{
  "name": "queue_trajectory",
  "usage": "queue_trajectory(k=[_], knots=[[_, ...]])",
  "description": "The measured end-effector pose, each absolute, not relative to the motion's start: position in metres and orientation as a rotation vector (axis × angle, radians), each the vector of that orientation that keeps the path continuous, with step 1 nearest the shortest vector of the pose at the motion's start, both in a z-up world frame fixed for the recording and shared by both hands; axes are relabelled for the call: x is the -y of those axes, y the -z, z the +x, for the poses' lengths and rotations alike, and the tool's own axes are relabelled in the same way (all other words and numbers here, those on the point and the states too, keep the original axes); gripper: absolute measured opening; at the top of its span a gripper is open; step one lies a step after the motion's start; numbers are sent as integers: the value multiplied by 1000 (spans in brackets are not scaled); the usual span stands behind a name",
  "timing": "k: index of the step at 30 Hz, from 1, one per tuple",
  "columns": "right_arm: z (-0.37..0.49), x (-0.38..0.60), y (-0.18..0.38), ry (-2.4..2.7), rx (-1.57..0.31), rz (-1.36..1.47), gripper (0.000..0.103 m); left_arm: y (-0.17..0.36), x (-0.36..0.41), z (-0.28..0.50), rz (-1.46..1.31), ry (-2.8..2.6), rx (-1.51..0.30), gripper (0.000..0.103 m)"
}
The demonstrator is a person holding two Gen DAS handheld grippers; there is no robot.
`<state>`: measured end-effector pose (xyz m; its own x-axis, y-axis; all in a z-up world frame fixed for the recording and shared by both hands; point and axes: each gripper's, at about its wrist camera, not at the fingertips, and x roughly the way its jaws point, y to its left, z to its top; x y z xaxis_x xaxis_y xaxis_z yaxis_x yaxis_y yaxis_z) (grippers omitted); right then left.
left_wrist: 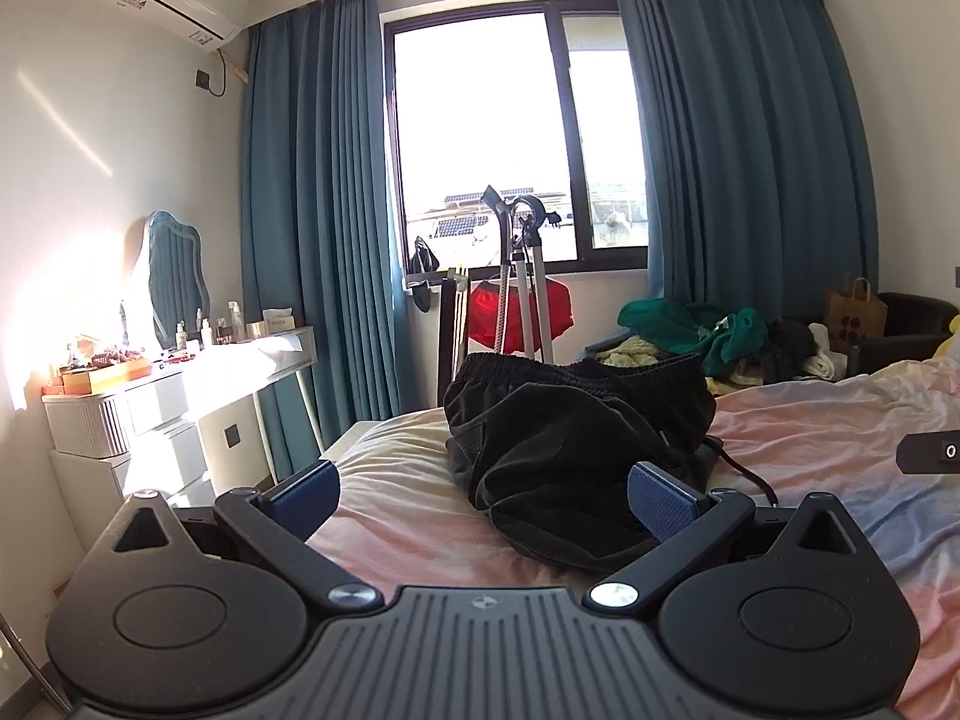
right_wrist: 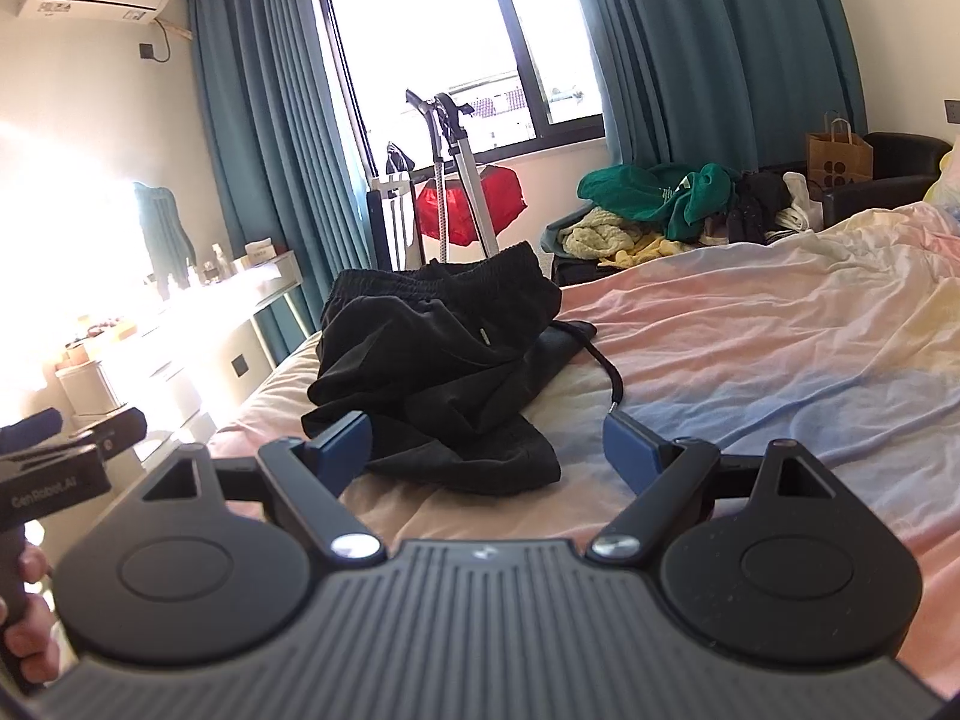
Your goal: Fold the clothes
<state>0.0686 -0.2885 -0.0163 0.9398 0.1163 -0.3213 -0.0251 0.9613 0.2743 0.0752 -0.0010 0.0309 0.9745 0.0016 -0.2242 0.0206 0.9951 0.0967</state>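
On the bed [right_wrist: 750, 348], close to its near left edge, both tools sit low over the pastel sheet with nothing gripped. The left gripper [left_wrist: 486, 495] has its jaws spread wide, its right pad just against the near hem of the black shorts [left_wrist: 576, 450]. The right gripper [right_wrist: 487, 441] is equally wide, with the same hem lying between its fingers but apparently not pinched.

This looks like the very start: the garment is still a crumpled heap, so the step in hand is reaching in to take hold. The next move probably calls for each tool to close on a separate corner of the hem or waistband and draw the cloth out flat before any fold.

The shorts are bunched, the elastic waistband [right_wrist: 444, 279] standing up at the far side toward the bed's left corner, and a dark drawcord [right_wrist: 606, 369] trails right across the sheet.
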Motion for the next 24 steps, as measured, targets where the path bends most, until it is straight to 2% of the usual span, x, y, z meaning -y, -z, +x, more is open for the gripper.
queue_trajectory(k=[7, 12, 14, 19, 22, 24], knots=[[226, 308, -21, -66, -489, 350, 85, 6, -24, 97, -11, 15, -357, 103], [368, 299, -18, -13, -601, 351, 85, 30, -35, 120, 28, -5, -341, 103], [415, 292, -12, 53, -654, 348, 77, 43, -39, 133, 23, -13, -351, 103], [494, 284, 4, 160, -689, 376, 75, 73, -66, 174, -112, 8, -488, 103], [517, 282, 23, 209, -747, 353, 54, 88, -86, 193, -210, -1, -549, 103], [520, 284, 33, 217, -767, 369, 54, 93, -98, 200, -256, -16, -569, 103]])
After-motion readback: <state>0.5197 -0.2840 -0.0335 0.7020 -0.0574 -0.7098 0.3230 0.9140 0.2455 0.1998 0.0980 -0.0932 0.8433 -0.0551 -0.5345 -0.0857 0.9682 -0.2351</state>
